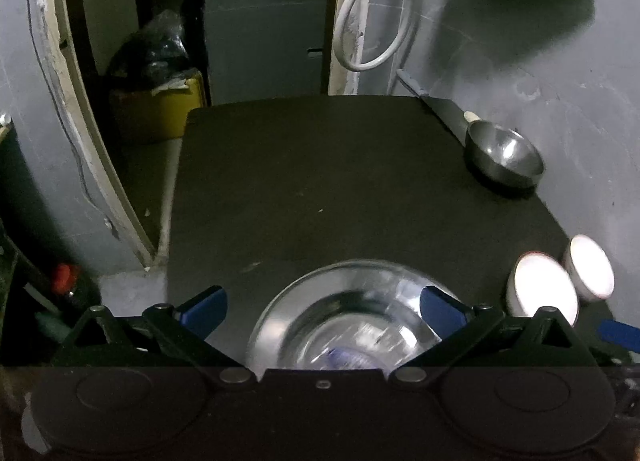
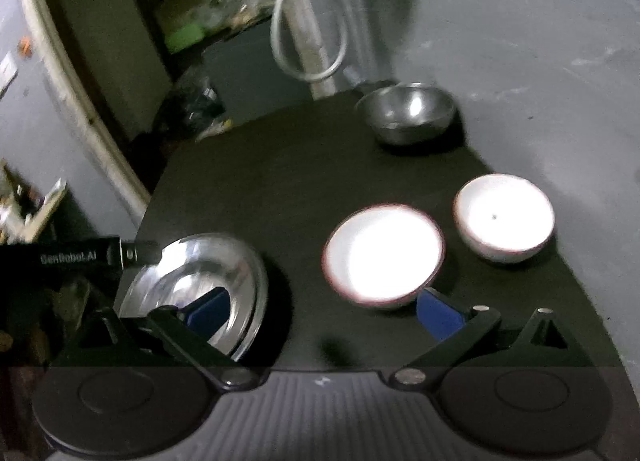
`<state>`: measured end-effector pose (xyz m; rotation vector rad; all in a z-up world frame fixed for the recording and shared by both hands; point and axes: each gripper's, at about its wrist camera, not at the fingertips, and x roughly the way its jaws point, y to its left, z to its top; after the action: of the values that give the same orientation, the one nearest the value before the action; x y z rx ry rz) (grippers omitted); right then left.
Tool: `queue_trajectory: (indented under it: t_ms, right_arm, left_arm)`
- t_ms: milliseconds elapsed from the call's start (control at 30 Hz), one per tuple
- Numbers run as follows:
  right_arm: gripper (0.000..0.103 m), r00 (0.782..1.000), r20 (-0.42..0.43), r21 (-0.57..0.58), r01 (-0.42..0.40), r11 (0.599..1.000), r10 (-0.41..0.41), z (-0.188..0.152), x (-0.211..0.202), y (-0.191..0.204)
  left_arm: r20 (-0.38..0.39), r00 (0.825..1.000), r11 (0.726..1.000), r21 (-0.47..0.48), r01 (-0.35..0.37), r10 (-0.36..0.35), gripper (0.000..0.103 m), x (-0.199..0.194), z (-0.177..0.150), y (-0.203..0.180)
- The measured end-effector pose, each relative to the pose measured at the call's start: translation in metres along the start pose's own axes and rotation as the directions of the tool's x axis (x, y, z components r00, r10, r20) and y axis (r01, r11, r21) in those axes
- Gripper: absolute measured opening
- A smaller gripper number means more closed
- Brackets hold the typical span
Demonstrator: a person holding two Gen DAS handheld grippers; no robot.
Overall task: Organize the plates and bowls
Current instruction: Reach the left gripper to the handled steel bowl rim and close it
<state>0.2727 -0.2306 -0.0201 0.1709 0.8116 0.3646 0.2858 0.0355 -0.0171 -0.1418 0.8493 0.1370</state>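
Note:
A shiny steel plate (image 1: 352,325) lies on the black table (image 1: 320,181) right under my left gripper (image 1: 322,307), which is open and hovers over it; it also shows in the right wrist view (image 2: 200,281). Two white bowls (image 2: 384,253) (image 2: 504,217) stand on the table's right side, also seen in the left wrist view (image 1: 544,293) (image 1: 590,265). A steel bowl (image 2: 406,113) stands at the far right corner, also in the left wrist view (image 1: 504,157). My right gripper (image 2: 324,311) is open and empty, just in front of the nearer white bowl.
A grey wall (image 2: 540,61) runs along the table's right edge. A white hose loop (image 1: 372,21) hangs behind the table. A doorway with a yellow bin (image 1: 160,109) and black bag lies to the far left. The left gripper's body (image 2: 80,257) shows at left in the right wrist view.

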Motion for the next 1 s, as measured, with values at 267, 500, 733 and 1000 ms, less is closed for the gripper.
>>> queue_trajectory:
  t_ms: [267, 500, 733, 1000]
  right_arm:
    - [0.103, 0.993, 0.096, 0.182, 0.056, 0.982, -0.075, 0.052, 0.037, -0.042]
    - [0.102, 0.985, 0.092, 0.319, 0.112, 0.941, -0.148, 0.093, 0.092, -0.066]
    - [0.091, 0.974, 0.101, 0.419, 0.145, 0.896, -0.205, 0.107, 0.128, -0.085]
    - [0.080, 0.967, 0.101, 0.440, 0.167, 0.882, -0.234, 0.113, 0.151, -0.084]
  left_arm:
    - [0.057, 0.996, 0.997, 0.039, 0.070, -0.072, 0.102, 0.044, 0.070, -0.043]
    - [0.034, 0.993, 0.993, 0.040, 0.109, -0.111, 0.102, 0.112, 0.146, -0.085]
    - [-0.025, 0.987, 0.985, 0.062, 0.159, -0.157, 0.102, 0.178, 0.180, -0.123]
    - [-0.123, 0.972, 0.970, 0.114, 0.213, -0.199, 0.087, 0.221, 0.176, -0.144]
